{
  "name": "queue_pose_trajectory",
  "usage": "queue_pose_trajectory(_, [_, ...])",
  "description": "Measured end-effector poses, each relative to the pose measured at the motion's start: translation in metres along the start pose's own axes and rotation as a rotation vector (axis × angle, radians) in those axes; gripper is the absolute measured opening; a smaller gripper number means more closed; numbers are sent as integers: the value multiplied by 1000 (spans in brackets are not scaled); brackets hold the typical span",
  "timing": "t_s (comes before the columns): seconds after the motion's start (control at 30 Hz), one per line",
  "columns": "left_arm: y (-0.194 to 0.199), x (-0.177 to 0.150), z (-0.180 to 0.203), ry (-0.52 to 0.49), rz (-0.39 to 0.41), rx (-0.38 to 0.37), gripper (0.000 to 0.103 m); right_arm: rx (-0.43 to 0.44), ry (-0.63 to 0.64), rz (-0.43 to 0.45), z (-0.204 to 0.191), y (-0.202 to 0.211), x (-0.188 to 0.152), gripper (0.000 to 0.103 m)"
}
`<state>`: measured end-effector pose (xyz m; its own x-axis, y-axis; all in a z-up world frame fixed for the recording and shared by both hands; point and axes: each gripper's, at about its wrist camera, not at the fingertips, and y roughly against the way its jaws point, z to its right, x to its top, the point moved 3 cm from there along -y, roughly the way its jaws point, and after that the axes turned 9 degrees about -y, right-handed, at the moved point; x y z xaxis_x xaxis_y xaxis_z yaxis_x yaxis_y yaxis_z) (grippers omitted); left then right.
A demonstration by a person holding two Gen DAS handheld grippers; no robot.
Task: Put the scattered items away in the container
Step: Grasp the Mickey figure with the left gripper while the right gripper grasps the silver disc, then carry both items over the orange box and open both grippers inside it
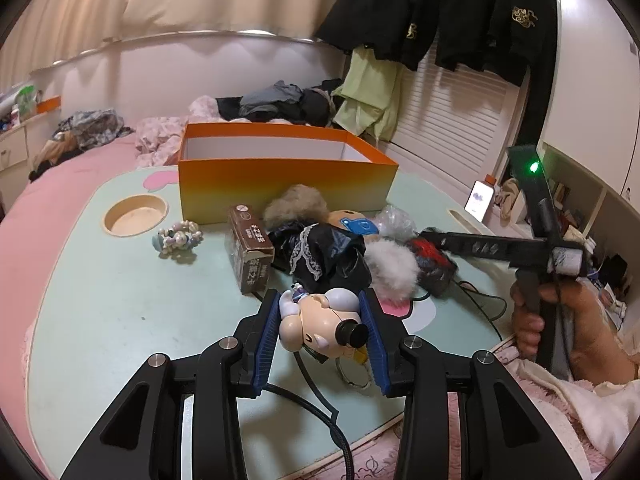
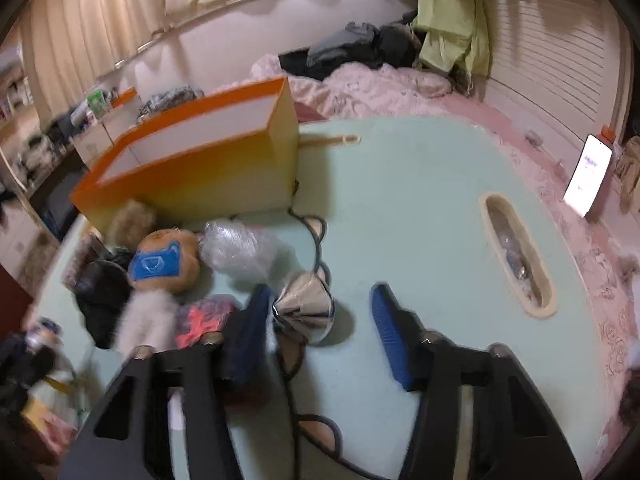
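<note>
An orange box with a white inside stands open at the back of the mint table; it also shows in the right wrist view. My left gripper is shut on a small white figurine keychain, just above the table. Behind it lie a black lace cloth, a brown carton, fur pompoms and a bead bracelet. My right gripper is open over the table, its fingers either side of a silver cone-shaped item. A round orange plush and a crumpled plastic bag lie to its left.
A black cable runs across the table. A round cup hole and a long slot are set into the table top. A lit phone stands to the right. Pink bedding and piled clothes surround the table.
</note>
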<state>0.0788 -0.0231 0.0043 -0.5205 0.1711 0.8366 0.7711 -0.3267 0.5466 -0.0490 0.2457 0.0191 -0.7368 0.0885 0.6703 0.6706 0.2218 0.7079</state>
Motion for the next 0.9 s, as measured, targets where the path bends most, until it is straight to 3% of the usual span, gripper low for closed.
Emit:
queue_pose_trajectory(0.03, [0,0,0,-1,-1,1,38,-17,25,7,-2,0,-2,32])
queue_pose_trajectory(0.3, [2,1,-1,2,4,2,38,23,14,24,1,4,-6,32])
queue_pose_trajectory(0.5, [11,16,-10,6,42,20,38,78,25,99,-7,29,9,32])
queue_pose_trajectory(0.67, [30,58,-21,-13,161,62,38,132,83,223,-32,61,40,32])
queue_pose_trajectory(0.9, [44,148,-36,-34,388,152,38,180,166,420,-84,90,106,32])
